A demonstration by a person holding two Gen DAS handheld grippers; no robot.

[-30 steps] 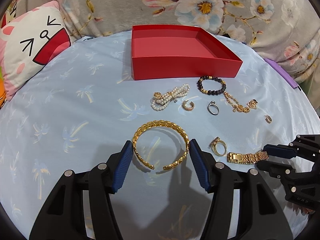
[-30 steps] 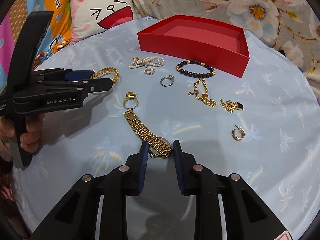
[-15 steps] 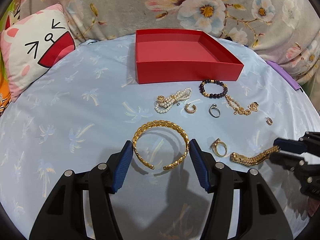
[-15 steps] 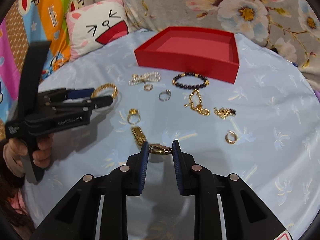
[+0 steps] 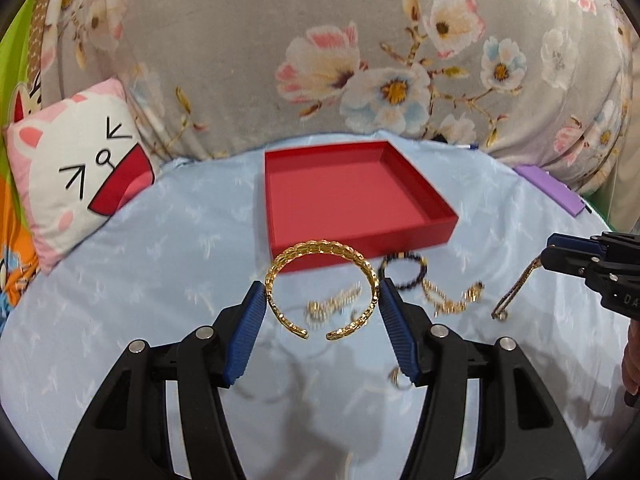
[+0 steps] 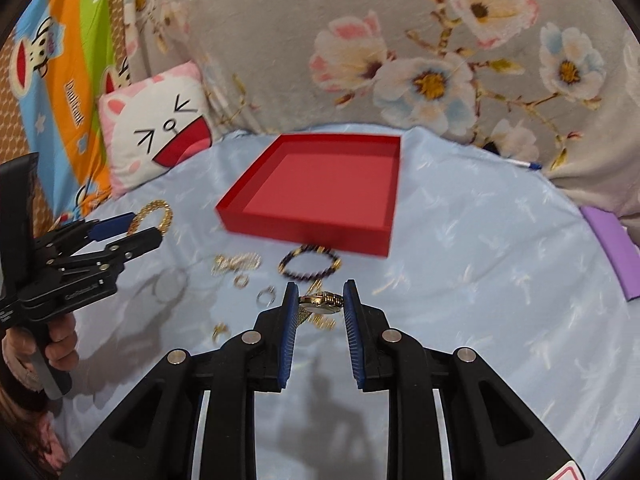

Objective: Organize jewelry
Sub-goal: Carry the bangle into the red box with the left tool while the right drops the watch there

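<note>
now lifted off the cloth: gold cuff [image 5: 322,288] between left jaws, watch [image 6: 322,303] between right.

The left gripper [image 5: 322,308] is a matte black plastic frame with two angled arms, each with long cut-out slots behind the jaws; round silver screws [image 5: 205,333] sit at the pivots just behind the jaws; the pads [image 5: 245,338] lining the jaws are ribbed and deep blue. The right gripper [image 6: 319,304] is built alike: black arms, silver pivot screws, blue ribbed pads; a red-edged white sticker [image 6: 566,473] shows far behind its jaws. Seen sidelong, the left gripper's black body carries small white lettering [image 6: 82,290], too blurred to read, above a pistol-style handle wrapped by the hand [image 6: 60,344].
</note>
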